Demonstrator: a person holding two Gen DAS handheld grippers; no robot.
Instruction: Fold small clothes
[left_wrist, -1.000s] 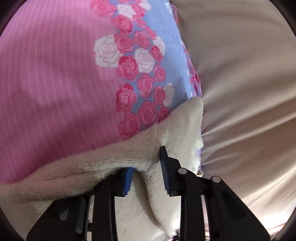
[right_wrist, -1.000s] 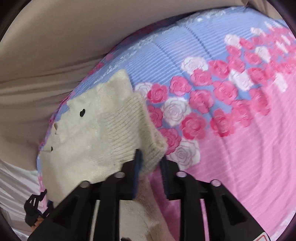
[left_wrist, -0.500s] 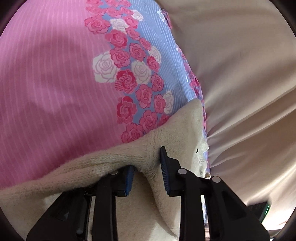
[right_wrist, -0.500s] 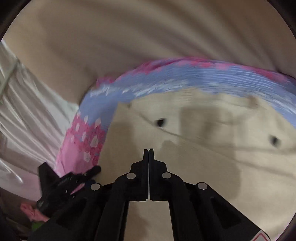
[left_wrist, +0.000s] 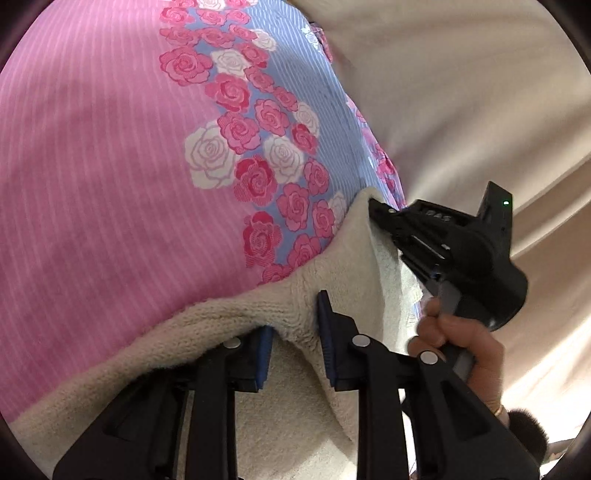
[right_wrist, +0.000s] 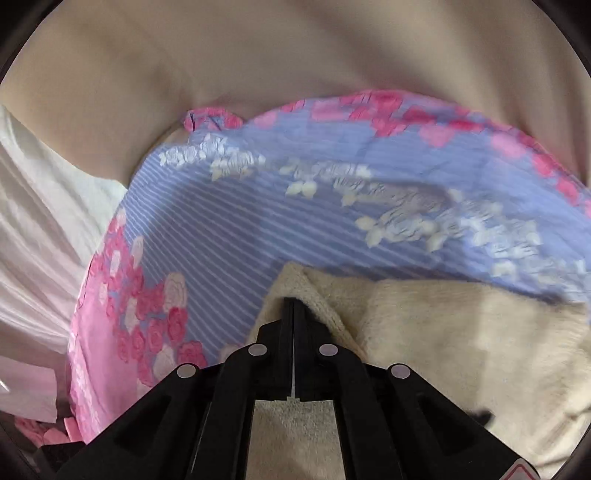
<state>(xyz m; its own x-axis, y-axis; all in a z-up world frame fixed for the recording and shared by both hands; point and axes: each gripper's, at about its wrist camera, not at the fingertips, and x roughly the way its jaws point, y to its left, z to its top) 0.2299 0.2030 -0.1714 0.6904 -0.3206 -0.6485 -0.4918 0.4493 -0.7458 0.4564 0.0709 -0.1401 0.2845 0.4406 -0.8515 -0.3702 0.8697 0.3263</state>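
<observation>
A small cream fleece garment (left_wrist: 229, 332) lies on a pink and blue rose-print bedsheet (left_wrist: 110, 166). My left gripper (left_wrist: 295, 332) has its blue-padded jaws pinching a raised ridge of the garment's edge. In the right wrist view the same garment (right_wrist: 461, 332) lies at the lower right, and my right gripper (right_wrist: 293, 306) has its jaws pressed together at the garment's far corner. The right gripper also shows in the left wrist view (left_wrist: 376, 210), held by a hand (left_wrist: 461, 347), its tips at that far corner.
A beige sheet (left_wrist: 461, 92) rises behind the bed's far edge. White cloth (right_wrist: 40, 229) hangs at the left of the right wrist view. The bedsheet's blue band (right_wrist: 295, 214) runs along its far edge.
My right gripper let go of the knit edge, shut, and swung across to the garment's far corner. It has come into the left wrist view. My left gripper keeps its hold.
</observation>
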